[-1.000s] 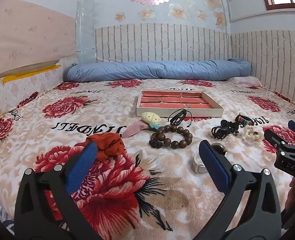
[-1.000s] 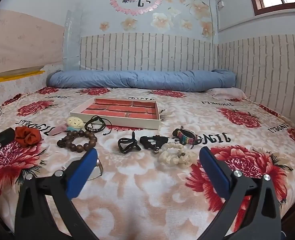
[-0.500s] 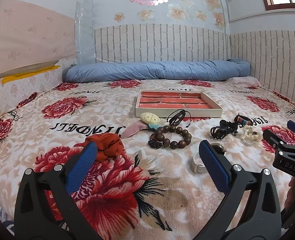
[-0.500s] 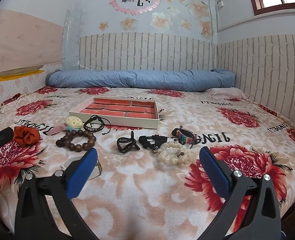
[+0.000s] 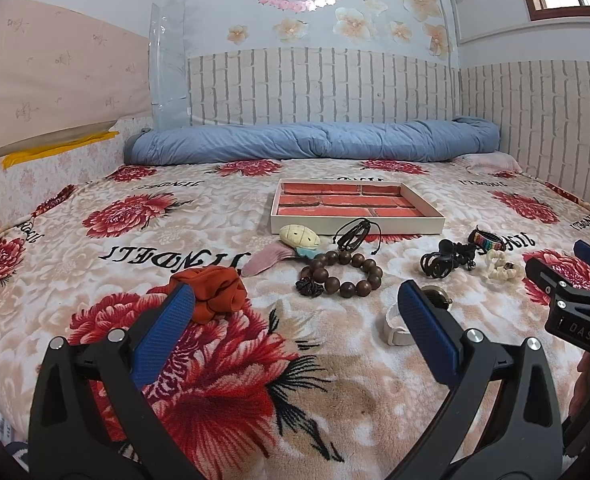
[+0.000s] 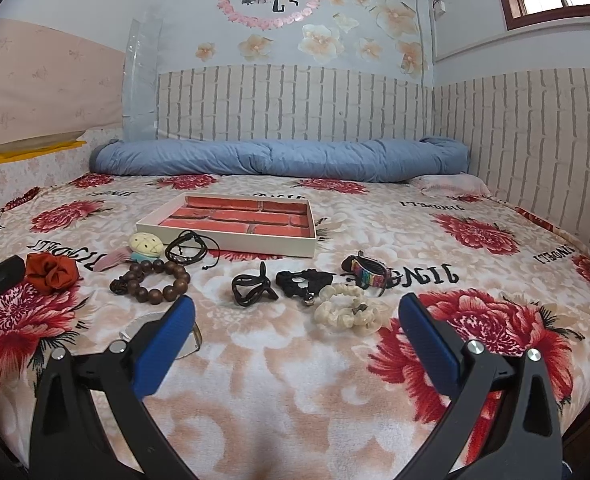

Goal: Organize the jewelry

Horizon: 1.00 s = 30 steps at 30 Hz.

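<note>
A white tray [image 5: 357, 225] with a red brick-pattern floor lies on the bed; it also shows in the right wrist view [image 6: 231, 242]. In front of it lie a brown bead bracelet [image 5: 341, 275] [image 6: 153, 284], an orange scrunchie [image 5: 215, 292] [image 6: 53, 271], a cream shell piece [image 5: 299, 237], a black cord [image 6: 189, 247], a black claw clip [image 6: 251, 288], a cream scrunchie [image 6: 347, 311], a striped bracelet [image 6: 369, 272] and a white ring-shaped piece [image 5: 395, 326]. My left gripper [image 5: 295, 312] and right gripper [image 6: 297, 316] are open, empty, above the blanket near its front.
The bed has a floral blanket [image 5: 215, 380]. A rolled blue quilt [image 5: 315, 142] lies along the far wall. Brick-pattern walls close the back and right side. The right gripper shows at the right edge of the left wrist view [image 5: 575, 292].
Both views have shifted only slightly; the items sit a touch lower and nearer in frame. Both grippers stay open and nothing on the bed has moved.
</note>
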Available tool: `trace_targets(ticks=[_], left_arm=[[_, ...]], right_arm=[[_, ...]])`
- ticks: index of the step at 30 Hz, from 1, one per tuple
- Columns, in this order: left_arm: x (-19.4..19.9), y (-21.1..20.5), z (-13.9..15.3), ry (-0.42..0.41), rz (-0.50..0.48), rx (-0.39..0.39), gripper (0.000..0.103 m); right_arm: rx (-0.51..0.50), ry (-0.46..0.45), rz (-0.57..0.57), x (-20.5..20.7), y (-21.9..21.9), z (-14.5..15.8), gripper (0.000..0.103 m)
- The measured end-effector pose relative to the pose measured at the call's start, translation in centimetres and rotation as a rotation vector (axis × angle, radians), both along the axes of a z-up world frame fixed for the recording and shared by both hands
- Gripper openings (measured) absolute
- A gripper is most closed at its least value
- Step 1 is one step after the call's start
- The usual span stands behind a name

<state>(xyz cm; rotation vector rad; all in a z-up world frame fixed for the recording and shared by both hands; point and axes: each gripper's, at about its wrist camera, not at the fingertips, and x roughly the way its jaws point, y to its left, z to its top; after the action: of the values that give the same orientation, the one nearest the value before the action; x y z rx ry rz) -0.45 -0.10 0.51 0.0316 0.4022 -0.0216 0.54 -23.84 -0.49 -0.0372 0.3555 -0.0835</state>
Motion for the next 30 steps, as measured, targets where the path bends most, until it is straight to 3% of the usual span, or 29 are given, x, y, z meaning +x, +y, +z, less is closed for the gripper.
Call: trace_targets(ticks=[30], left_arm=[[0.23,0.07,-0.46,-0.001,-0.012,0.0,0.098]], right_arm=[[-0.018,-0.001,-0.011,0.09,-0.43,-0.33,0.099]])
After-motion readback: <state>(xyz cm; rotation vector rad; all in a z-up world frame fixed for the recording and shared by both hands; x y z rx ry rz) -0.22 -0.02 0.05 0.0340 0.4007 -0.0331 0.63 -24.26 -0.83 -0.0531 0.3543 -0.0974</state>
